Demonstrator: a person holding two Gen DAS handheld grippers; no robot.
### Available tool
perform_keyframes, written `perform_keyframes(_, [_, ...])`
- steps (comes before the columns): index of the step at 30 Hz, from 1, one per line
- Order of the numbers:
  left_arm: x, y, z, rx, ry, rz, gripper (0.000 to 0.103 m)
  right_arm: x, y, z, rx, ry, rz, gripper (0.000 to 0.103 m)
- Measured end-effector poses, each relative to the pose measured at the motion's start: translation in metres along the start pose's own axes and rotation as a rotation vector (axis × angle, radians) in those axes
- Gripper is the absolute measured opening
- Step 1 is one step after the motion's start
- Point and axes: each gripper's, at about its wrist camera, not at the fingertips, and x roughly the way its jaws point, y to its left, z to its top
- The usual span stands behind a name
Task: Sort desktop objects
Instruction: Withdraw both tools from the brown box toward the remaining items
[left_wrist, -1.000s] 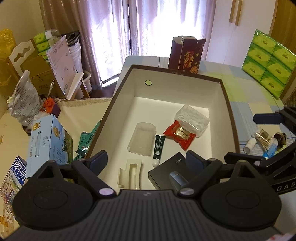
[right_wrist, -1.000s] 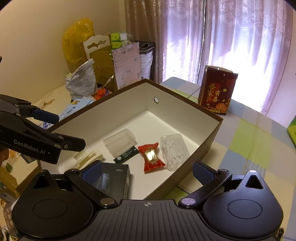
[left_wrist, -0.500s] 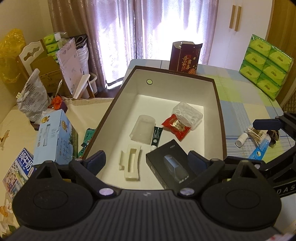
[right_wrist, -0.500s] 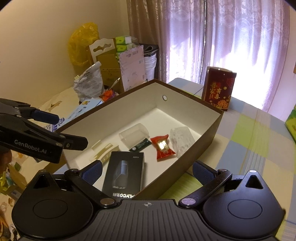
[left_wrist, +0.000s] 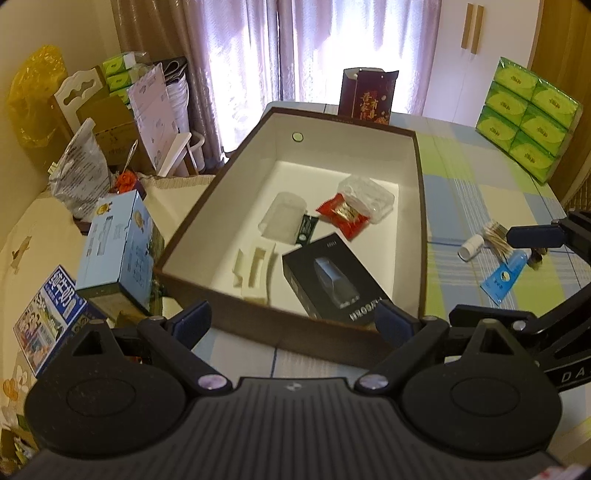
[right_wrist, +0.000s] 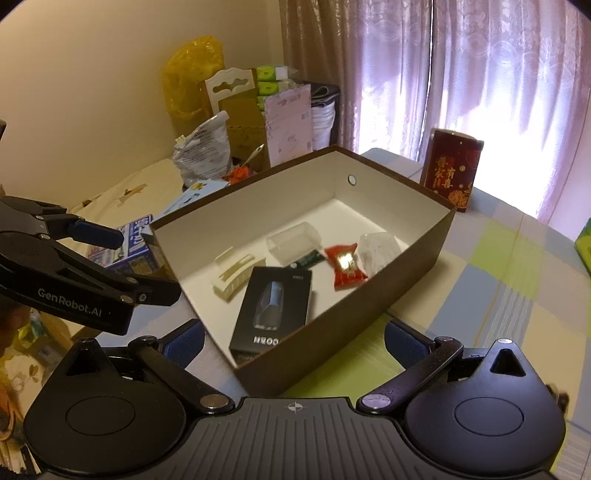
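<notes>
Tabletop brown box (left_wrist: 419, 206) holds black carton (left_wrist: 334, 282) beyond both released hand-held grippers (left_wrist: 293, 321) (right_wrist: 293, 341).

1 box (left_wrist: 236, 177), 6 items inside.

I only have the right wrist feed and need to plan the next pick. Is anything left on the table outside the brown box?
Observer: Yes. The left wrist view shows a white bottle, cotton swabs and a blue packet on the checked cloth, right of the box.
Operator: How close am I to them?
Observer: One finger of the right gripper shows beside the swabs there; its height above them is unclear.
</notes>
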Motion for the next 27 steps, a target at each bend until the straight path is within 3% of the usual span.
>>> perform_keyframes(27, [-0.022, -0.057, -0.058, -0.073, 0.093, 0.087, 0.093, -0.031, -0.023, -0.067, -0.002, 0.102, 0.092, 0.101])
